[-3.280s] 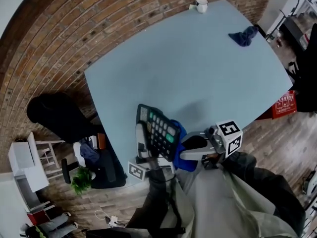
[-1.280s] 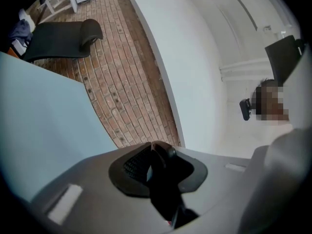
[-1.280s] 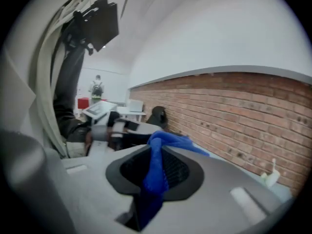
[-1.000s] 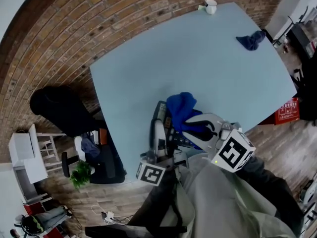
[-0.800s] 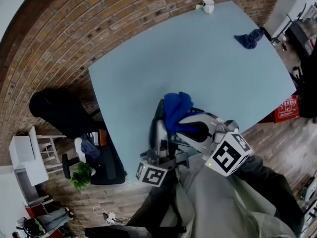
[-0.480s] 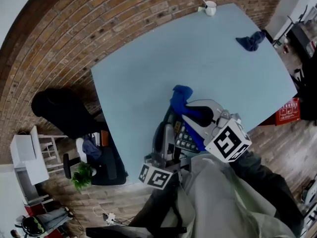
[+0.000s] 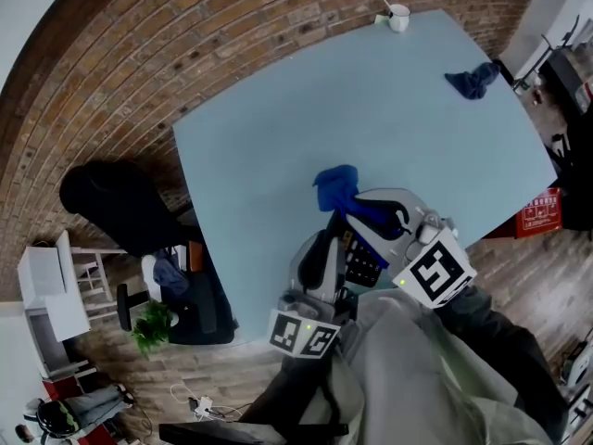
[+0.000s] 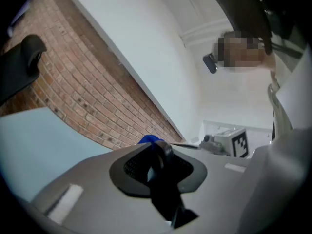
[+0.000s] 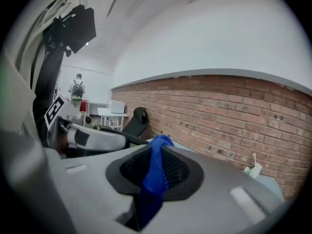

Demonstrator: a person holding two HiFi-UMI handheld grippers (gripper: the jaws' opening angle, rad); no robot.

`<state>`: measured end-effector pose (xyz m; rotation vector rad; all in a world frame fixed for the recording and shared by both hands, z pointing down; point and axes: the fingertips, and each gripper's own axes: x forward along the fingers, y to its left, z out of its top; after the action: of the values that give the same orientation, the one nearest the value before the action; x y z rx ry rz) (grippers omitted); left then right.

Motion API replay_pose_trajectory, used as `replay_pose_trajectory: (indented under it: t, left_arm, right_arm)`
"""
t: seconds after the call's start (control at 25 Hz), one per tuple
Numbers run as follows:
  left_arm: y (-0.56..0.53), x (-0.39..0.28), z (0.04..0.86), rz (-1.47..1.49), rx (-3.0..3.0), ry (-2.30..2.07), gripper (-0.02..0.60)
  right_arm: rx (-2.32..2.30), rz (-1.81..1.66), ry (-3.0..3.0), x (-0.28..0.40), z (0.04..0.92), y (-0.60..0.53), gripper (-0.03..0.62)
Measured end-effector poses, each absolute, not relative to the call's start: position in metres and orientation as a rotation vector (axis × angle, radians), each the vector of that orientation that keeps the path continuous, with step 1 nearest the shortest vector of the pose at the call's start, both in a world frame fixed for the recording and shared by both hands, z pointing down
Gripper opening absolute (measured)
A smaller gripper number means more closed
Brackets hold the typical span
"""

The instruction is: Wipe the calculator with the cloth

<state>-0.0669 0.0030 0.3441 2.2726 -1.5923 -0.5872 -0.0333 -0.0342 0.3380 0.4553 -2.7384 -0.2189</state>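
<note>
Low in the middle of the head view, the left gripper (image 7: pixel 320 248) has its jaws closed narrowly on the calculator (image 7: pixel 363 262), which is lifted at the counter's (image 7: pixel 278 128) near edge. Just right of it, the right gripper (image 7: pixel 350 209) pinches the cloth (image 7: pixel 335 188), bunched just above the calculator's upper end in the frame. A second cloth (image 7: pixel 473 80) and a mug (image 7: pixel 398 15) lie at the upper right.

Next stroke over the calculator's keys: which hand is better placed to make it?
Right. The right claw is shut on the blue cloth, which sits right beside the calculator. The left claw is clamped on the calculator itself, so it likely just steadies it.
</note>
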Motion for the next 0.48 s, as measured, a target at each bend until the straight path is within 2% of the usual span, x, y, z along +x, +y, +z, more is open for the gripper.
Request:
replay_pose_trajectory:
  t: [0.12,0.32,0.48]
  left_arm:
    - [0.003,-0.051,0.342,-0.398,2.443,-1.633,0.057]
    - [0.005,-0.027,0.341,-0.203,2.588,-1.658,0.055]
    - [0.005,-0.031,0.346,-0.137,2.600,-1.679,0.055]
  right_arm:
    - [0.249,-0.261,-2.823,-0.043,0.312,0.006,0.063]
    - [0.312,-0.279,-2.846,-0.043,0.302,-0.010,0.063]
    - [-0.037,-0.185,-2.825,-0.051,0.304,0.048,0.063]
